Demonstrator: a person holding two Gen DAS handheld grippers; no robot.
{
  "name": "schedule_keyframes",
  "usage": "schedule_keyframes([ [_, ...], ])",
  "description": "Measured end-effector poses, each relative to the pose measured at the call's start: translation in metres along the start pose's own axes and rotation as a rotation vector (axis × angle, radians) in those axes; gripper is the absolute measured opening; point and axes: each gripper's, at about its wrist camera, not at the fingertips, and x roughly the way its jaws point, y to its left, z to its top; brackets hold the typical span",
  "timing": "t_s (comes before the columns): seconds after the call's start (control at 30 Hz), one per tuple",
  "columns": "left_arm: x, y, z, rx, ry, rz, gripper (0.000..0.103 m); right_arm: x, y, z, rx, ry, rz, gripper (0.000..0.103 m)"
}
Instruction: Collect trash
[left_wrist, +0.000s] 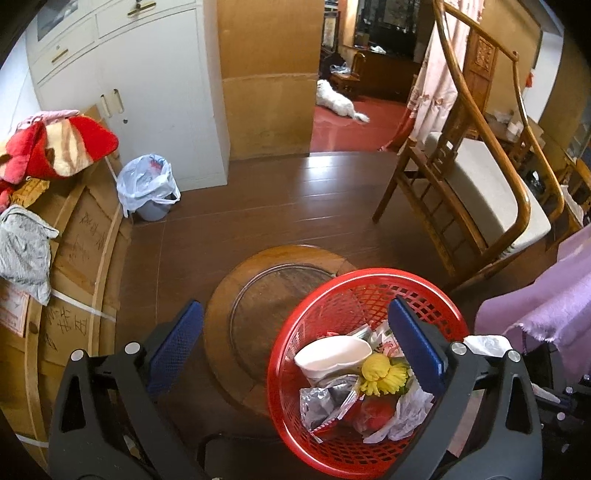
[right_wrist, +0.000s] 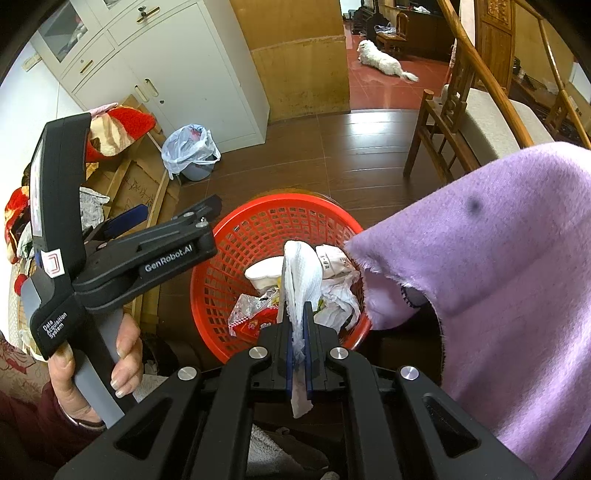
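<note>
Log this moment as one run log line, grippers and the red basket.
left gripper: open, empty, over red basket | right gripper: shut on white tissue, above basket | basket: paper cup, yellow flower, wrappers

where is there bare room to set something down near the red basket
Free: the round wooden stool top left of the red basket, and the brown floor between the lined bin and the wooden chair. Crowded: the basket itself, and the right side, under the purple cloth.

Lived-in home: dark wood plank floor (left_wrist: 280, 192), white cabinet (left_wrist: 147, 74), carved wooden armchair (left_wrist: 476, 192), lined waste bin (left_wrist: 149, 188), white dog (left_wrist: 338, 99) lying in the red-floored room beyond the doorway.
</note>
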Motion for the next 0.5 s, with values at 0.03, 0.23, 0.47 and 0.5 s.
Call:
schedule_keyframes([
  [0.03,-0.0003,0.0008,0.0002,-0.003,-0.004,0.003,0.096,0.0000,0.0000,0.0001,0.000,0.000,0.000,0.007],
  [0.23,-0.0009,0.0018,0.0000,-0.007,0.004,-0.007,0.096,0.0017,0.0016,-0.0015,-0.003,0.002,0.004,0.007],
  [0.47,-0.0053,0.0006,0.0009,0.000,-0.003,0.000,0.096,0.0037,0.0064,-0.0034,-0.013,-0.012,0.004,0.029],
  [0.5,-0.0061,-0.0003,0.0007,0.005,-0.006,0.001,0.096,0.0033,0.0075,-0.0033,-0.019,-0.016,-0.001,0.029],
])
